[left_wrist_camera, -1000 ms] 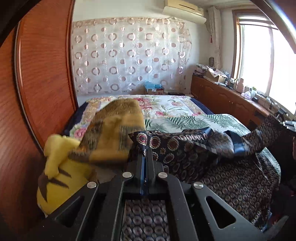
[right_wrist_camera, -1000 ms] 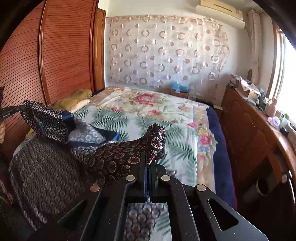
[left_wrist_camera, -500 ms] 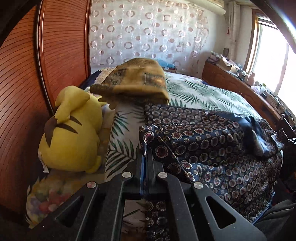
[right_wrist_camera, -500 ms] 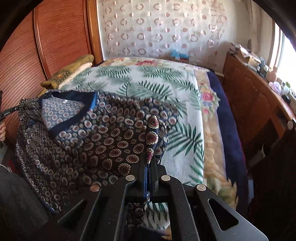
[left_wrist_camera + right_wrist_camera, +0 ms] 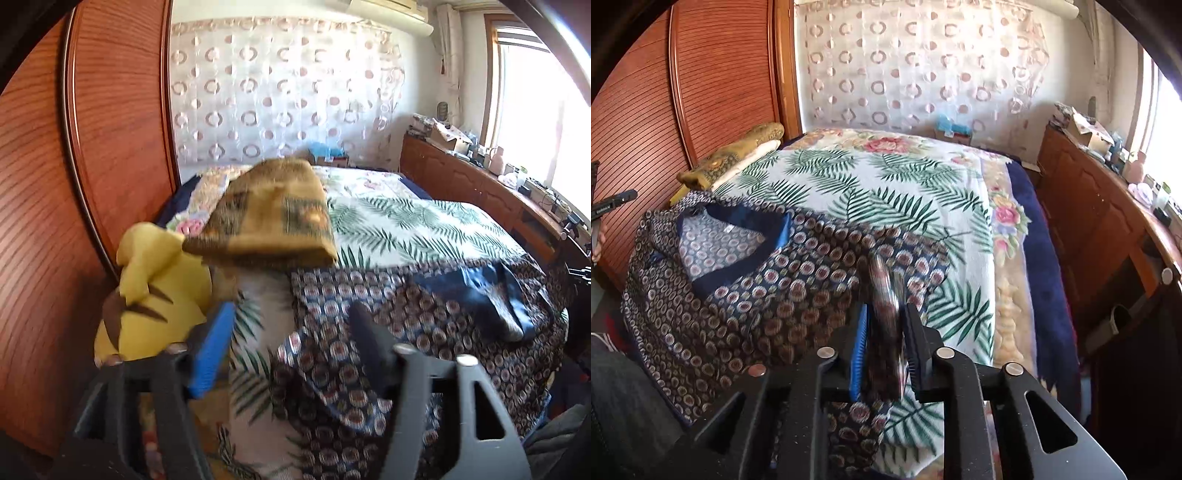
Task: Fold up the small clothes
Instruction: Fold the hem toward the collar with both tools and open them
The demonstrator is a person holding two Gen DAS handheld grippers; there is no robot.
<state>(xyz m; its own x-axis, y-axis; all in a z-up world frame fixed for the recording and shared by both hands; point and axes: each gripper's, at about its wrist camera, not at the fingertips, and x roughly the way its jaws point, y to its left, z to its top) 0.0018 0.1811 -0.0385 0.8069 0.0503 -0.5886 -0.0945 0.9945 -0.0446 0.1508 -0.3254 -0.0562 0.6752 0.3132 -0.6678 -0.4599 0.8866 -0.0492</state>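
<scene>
A dark patterned shirt (image 5: 746,280) with a navy collar lies spread on the near corner of the bed; it also shows in the left wrist view (image 5: 424,325). My left gripper (image 5: 291,332) is open wide over the shirt's left edge, holding nothing. My right gripper (image 5: 886,332) has its jaws slightly apart, with a blurred fold of the shirt's right edge between the fingers.
The bed (image 5: 886,192) has a palm-leaf cover. A yellow plush toy (image 5: 147,295) and a folded brown blanket (image 5: 269,218) lie by the wooden headboard (image 5: 74,184). A wooden cabinet (image 5: 1108,221) with clutter runs along the right. A curtain (image 5: 916,66) hangs behind.
The shirt was lowered onto the bed. My left gripper has opened and let go of it. My right gripper's jaws have parted slightly around the cloth.
</scene>
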